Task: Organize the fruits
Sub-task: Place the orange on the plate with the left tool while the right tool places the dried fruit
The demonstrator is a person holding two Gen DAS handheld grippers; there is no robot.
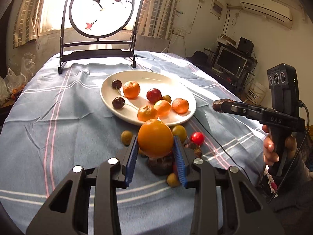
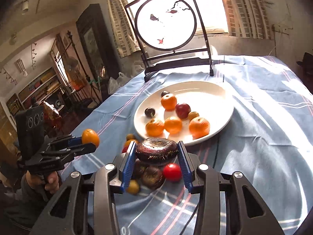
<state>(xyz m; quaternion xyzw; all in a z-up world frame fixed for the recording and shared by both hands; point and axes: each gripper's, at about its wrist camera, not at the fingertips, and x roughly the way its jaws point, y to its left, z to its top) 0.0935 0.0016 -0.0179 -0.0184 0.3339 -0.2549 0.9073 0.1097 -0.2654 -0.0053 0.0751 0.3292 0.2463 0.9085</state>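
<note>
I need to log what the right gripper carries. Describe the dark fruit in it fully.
The dark fruit is flattened and round, deep purple-brown and glossy, with a rosette-like centre on top. The right gripper clamps it by its sides between blue ribbed pads, level, above loose fruit on the blue tablecloth, just short of the white plate.

Round screen [image 1: 102, 9] on striped tablecloth [image 1: 49, 117]

text: "DAS" | on: right claw [image 1: 219, 105] body | other lettering: illegible

Backlit fisheye views; blown-out window [image 1: 56, 5]
Sun glare on white plate [image 2: 215, 96]; dim corners; edges curve strongly
</note>
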